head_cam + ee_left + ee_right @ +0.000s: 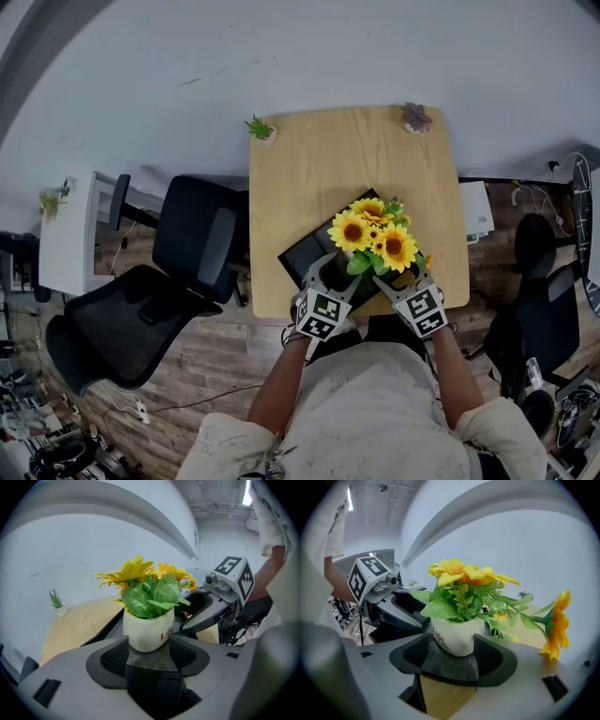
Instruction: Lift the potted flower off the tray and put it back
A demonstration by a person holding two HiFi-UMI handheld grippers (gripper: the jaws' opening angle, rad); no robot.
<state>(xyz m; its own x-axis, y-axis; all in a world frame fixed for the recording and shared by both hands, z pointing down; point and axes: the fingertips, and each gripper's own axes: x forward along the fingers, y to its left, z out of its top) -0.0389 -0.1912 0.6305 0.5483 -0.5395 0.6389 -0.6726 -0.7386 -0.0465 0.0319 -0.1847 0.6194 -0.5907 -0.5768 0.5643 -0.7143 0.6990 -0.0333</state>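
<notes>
White ceramic pot of yellow artificial sunflowers is clamped from opposite sides by the left gripper and the right gripper, each pair of jaws closed against its walls. It is held over the near end of a black rectangular tray, which is set on a light wooden square table.

Head view looks steeply down at the table; both gripper views closely share the potted flower.

Bright, even indoor light, soft shadows.
Edges bend strongly in every view; potted flower sharp, near foreground blurred, a ceiling lamp glaring.
</notes>
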